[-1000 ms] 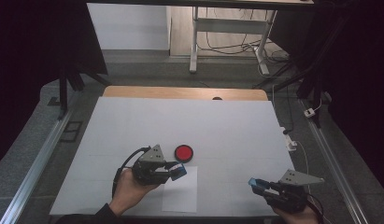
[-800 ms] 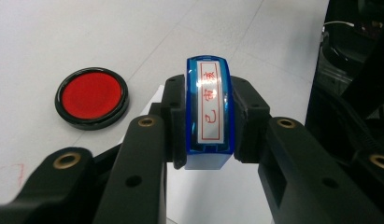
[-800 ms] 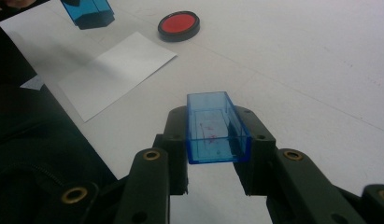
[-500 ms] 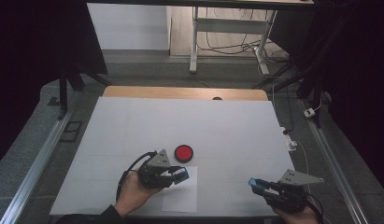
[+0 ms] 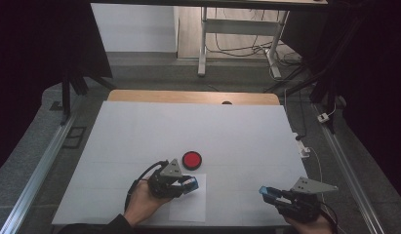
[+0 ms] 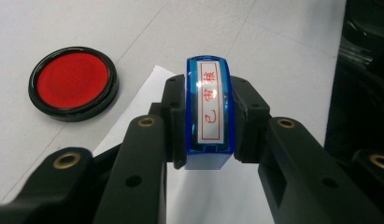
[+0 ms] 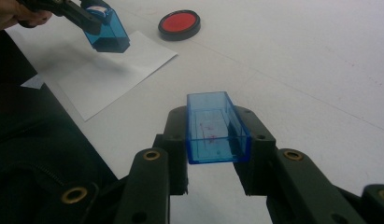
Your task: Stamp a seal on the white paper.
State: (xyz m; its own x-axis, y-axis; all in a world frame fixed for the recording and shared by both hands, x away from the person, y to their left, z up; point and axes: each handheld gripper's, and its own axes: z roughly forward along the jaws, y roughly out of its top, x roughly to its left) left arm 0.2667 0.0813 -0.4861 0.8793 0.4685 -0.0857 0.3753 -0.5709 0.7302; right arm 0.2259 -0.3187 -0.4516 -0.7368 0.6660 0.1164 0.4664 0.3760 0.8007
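My left gripper [image 5: 192,184] is shut on a blue stamp [image 6: 209,109] with a white label in red characters. It holds the stamp low over the far part of a white paper sheet [image 5: 188,207]. From the right gripper view the stamp [image 7: 105,30] tilts down toward the paper [image 7: 115,70]; whether it touches I cannot tell. A round red ink pad [image 5: 191,159] in a black case lies just beyond the sheet. My right gripper [image 5: 266,193] is shut on the stamp's clear blue cap [image 7: 216,128], near the table's front right edge.
The work surface is a large white mat [image 5: 188,126] on a wooden table [image 5: 139,96]. A white plug and cable [image 5: 304,150] lie at the mat's right edge. Metal rails [image 5: 37,170] run along both sides, and a desk frame [image 5: 203,48] stands behind.
The left gripper with the stamp has sunk a little toward the paper, shifting slightly right. The right gripper and cap have not moved.
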